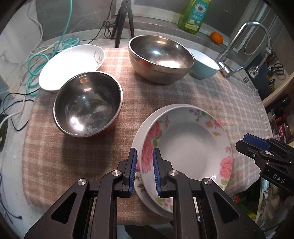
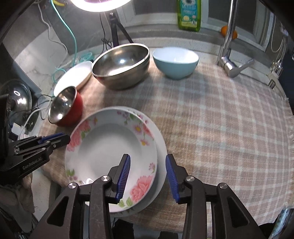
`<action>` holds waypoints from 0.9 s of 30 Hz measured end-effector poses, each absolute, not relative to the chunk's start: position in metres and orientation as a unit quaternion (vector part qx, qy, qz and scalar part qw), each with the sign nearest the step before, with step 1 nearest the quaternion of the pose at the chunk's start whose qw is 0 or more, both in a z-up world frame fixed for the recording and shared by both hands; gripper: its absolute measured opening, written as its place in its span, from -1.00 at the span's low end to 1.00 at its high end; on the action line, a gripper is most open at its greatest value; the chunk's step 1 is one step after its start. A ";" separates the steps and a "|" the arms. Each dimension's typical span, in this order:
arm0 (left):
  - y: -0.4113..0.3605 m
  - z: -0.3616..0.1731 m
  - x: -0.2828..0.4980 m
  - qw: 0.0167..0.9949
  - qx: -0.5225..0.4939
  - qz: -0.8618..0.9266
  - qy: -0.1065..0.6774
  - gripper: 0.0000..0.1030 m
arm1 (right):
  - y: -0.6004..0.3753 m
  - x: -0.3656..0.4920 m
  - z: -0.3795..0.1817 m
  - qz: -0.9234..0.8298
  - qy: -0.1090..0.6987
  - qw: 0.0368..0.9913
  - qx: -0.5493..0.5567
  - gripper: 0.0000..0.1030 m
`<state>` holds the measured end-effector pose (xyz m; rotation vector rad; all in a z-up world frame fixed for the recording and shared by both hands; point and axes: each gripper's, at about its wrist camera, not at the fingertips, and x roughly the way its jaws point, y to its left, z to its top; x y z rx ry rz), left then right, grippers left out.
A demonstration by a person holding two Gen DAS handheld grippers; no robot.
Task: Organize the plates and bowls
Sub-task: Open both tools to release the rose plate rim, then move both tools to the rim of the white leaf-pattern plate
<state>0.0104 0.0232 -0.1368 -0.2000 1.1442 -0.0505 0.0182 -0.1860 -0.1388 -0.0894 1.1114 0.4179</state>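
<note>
Two stacked plates near the front edge of the checked cloth (image 2: 220,114): floral deep plate (image 1: 191,145) sitting on a plain white plate (image 1: 139,139), shifted a bit so the white rim peeks out as a crescent on one side. Left gripper (image 1: 144,171) straddling the near-left rim of the floral plate, jaws apart, one blue pad outside the rim and one over the inside, not pinching as far as can be told. Right gripper (image 2: 148,177) also spread wide, straddling the near-right rims of both plates, left pad over the floral plate's well and right pad out past the white plate's edge over bare cloth. Plenty of open cloth to the right of the stack, all the way out to the fringed edge. Tighter on the left: red-sided steel bowl (image 1: 88,103) near the stack with a strip of cloth between. Behind that bowl, a white plate with a leaf sprig (image 1: 73,64) hanging partly off the cloth onto the counter, right by the bowl's rim, can't tell if touching. Large steel mixing bowl (image 1: 159,58) at the back middle, light blue bowl (image 2: 175,62) just beside it on the right, looks very close or touching in the left view, a small gap in the right view. Further back: tripod legs (image 1: 122,23), green dish soap bottle (image 1: 193,15), an orange (image 1: 216,37), faucet (image 1: 244,47) at the right corner, teal cable (image 1: 36,73) tangled off to the left.
</note>
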 end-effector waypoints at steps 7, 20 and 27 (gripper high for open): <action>0.033 -0.126 0.005 0.837 -0.114 -0.010 0.535 -0.70 | -0.185 0.018 -0.118 0.224 0.490 0.842 -0.033 -0.30; 0.084 -0.094 -0.028 0.846 -0.196 0.114 0.482 -0.70 | -0.152 0.036 -0.089 0.345 0.452 0.822 -0.040 -0.27; 0.142 -0.085 -0.029 0.849 -0.201 0.137 0.469 -0.70 | -0.107 0.054 -0.089 0.366 0.476 0.799 -0.026 -0.27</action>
